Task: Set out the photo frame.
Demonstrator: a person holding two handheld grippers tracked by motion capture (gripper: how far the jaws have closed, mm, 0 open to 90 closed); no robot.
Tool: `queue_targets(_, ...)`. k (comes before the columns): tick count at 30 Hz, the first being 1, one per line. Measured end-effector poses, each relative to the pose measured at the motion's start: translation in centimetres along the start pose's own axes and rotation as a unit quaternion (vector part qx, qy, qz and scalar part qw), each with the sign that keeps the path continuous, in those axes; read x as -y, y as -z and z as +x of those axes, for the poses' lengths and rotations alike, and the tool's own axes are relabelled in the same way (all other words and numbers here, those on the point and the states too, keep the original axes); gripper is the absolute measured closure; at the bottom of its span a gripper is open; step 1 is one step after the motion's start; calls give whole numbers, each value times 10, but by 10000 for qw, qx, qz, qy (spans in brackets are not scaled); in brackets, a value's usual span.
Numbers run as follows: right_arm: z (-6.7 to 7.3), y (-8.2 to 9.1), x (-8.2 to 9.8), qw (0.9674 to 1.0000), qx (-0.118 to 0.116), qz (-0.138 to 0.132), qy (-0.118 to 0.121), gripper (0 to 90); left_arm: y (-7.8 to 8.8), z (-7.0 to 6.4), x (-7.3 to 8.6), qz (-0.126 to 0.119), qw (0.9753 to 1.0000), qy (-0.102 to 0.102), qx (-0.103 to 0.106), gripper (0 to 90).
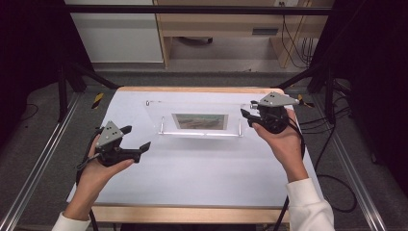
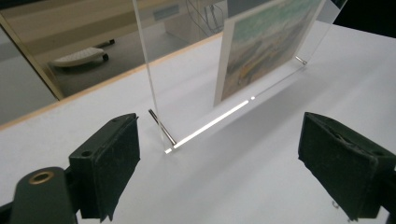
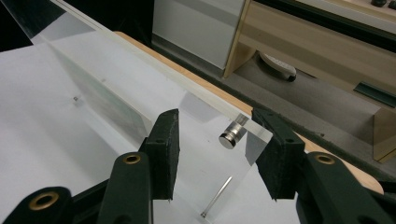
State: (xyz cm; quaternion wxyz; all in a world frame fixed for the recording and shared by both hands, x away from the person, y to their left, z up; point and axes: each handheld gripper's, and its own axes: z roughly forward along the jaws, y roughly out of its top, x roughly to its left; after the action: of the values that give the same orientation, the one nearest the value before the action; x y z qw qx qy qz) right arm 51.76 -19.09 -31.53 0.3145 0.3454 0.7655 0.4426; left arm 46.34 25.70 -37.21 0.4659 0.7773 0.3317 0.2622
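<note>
1. While the clear acrylic picture frame (image 1: 199, 120) stood upright on the white table (image 1: 202, 173), toward its far side, the right gripper (image 1: 250, 117) clasped the frame's upper right corner, one pad on each face by a metal stud (image 3: 232, 135).
2. Off the frame's left end, the left gripper (image 1: 135, 137) hovered with its jaws spread wide and nothing between them.
3. A landscape print (image 2: 266, 44) sat between the clear panels.

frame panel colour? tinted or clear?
Clear, untinted acrylic frame around a green-brown landscape print; best in the left gripper view.
</note>
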Motion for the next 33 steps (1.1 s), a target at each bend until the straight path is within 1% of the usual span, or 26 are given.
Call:
queue_targets(2, -1, -1, -1, 10000, -10, -15, -31, 535, -3, -2, 7, 83, 10000, 17, 36, 123)
queue_targets(5, -4, -3, -2, 10000, -26, -15, -74, 535, -6, -5, 14, 212, 9998, -51, 14, 122)
queue_targets(7, -5, -4, -3, 10000, -18, -21, -88, 535, -8, -7, 18, 244, 9997, -18, -14, 118)
queue_targets(12, -8, -6, -5, 9999, 1, -45, -156, 537, -11, -5, 28, 387, 9992, 106, -71, 115)
queue_targets(13, -9, -7, -5, 9998, 5, -54, -169, 538, -11, -5, 30, 388, 9991, 172, -79, 114)
queue_targets(15, -10, -8, -6, 9998, 4, -50, -175, 538, -11, -4, 32, 384, 9989, 238, -76, 103)
queue_targets(21, -15, -14, -9, 9997, 13, -81, -238, 537, -14, -3, 44, 481, 9985, 271, -71, 102)
queue_targets(22, -16, -14, -9, 9996, 10, -88, -251, 537, -15, -3, 46, 474, 9983, 322, -70, 103)
queue_targets(25, -18, -17, -10, 9995, 13, -113, -304, 536, -16, -2, 51, 539, 9978, 358, -102, 102)
queue_targets(33, -26, -25, -13, 9992, -6, -148, -371, 535, -19, -3, 60, 610, 9973, 407, -66, 102)
